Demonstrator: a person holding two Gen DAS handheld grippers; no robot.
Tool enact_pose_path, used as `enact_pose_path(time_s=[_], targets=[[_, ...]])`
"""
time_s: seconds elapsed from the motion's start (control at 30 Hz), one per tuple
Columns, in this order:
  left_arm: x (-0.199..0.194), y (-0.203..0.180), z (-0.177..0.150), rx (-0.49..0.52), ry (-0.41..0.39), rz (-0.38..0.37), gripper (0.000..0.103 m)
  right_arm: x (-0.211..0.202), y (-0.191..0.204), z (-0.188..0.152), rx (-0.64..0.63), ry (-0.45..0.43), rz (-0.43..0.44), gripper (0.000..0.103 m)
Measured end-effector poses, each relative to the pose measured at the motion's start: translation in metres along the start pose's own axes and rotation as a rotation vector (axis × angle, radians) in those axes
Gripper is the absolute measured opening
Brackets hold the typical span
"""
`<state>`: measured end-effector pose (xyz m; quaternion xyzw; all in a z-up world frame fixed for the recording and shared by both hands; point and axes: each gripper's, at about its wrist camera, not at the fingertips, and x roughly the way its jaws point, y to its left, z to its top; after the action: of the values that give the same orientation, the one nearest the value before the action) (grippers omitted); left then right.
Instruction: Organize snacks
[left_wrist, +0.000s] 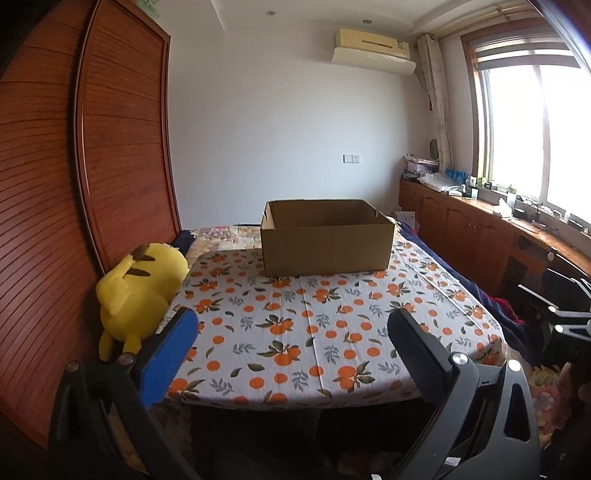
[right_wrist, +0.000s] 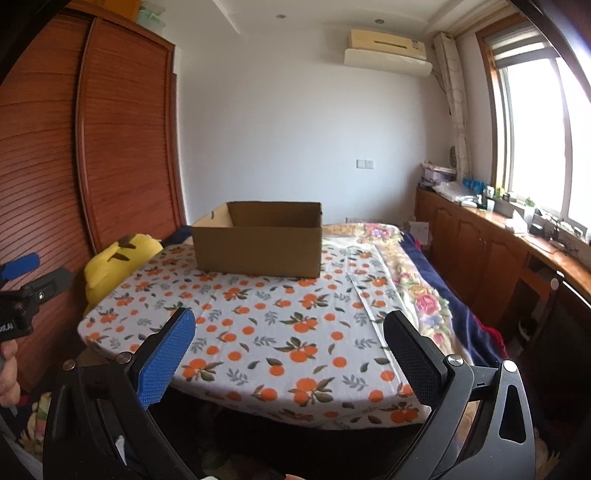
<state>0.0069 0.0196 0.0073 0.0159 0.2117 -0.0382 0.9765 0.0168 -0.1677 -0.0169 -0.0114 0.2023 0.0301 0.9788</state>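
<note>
An open brown cardboard box (left_wrist: 325, 242) (right_wrist: 258, 242) stands at the far end of a table covered by an orange-fruit cloth (left_wrist: 295, 325) (right_wrist: 266, 332). Its inside is mostly hidden; no snacks show anywhere. My left gripper (left_wrist: 293, 325) hovers open over the table's near edge, nothing between its blue and black pads. My right gripper (right_wrist: 288, 328) is open too, likewise held above the near edge with nothing in it. In the right wrist view the left gripper's blue tip (right_wrist: 20, 266) and a hand (right_wrist: 7, 373) appear at the far left.
A yellow plush toy (left_wrist: 140, 291) (right_wrist: 118, 258) lies at the table's left edge against a wooden slatted wardrobe (left_wrist: 92, 166). A floral blanket (right_wrist: 417, 288) covers the bed to the right. Low wooden cabinets (right_wrist: 480, 251) with clutter run under the window.
</note>
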Motion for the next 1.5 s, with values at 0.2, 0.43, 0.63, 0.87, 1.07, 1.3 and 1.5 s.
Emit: enact_pose_path(time_s=[0.2, 0.43, 0.63, 0.87, 1.07, 1.3, 1.5], targets=[[0.0054, -0.0015, -0.0029, 0.002, -0.001, 0.013, 0.103, 0.005, -0.0074, -0.0062, 0.02, 0.016, 0.0, 0.103], [0.0059, -0.0001, -0.0048, -0.001, -0.007, 0.012, 0.103, 0.0049, -0.0072, -0.0074, 0.019, 0.016, -0.003, 0.103], [0.0053, 0.0009, -0.0043, -0.001, -0.012, 0.015, 0.103, 0.0054, -0.0068, -0.0065, 0.018, 0.016, 0.0, 0.103], [0.0047, 0.0004, -0.0042, 0.0, -0.013, 0.015, 0.103, 0.005, -0.0067, -0.0054, 0.019, 0.013, -0.002, 0.103], [0.0046, 0.0002, -0.0044, 0.0, -0.013, 0.016, 0.103, 0.0045, -0.0069, -0.0046, 0.02, 0.013, -0.001, 0.103], [0.0042, 0.0013, -0.0034, 0.001, -0.016, 0.017, 0.103, 0.004, -0.0071, -0.0042, 0.018, 0.011, -0.001, 0.103], [0.0037, 0.0016, -0.0033, 0.002, -0.018, 0.019, 0.103, 0.0043, -0.0075, -0.0043, 0.017, 0.012, -0.002, 0.103]])
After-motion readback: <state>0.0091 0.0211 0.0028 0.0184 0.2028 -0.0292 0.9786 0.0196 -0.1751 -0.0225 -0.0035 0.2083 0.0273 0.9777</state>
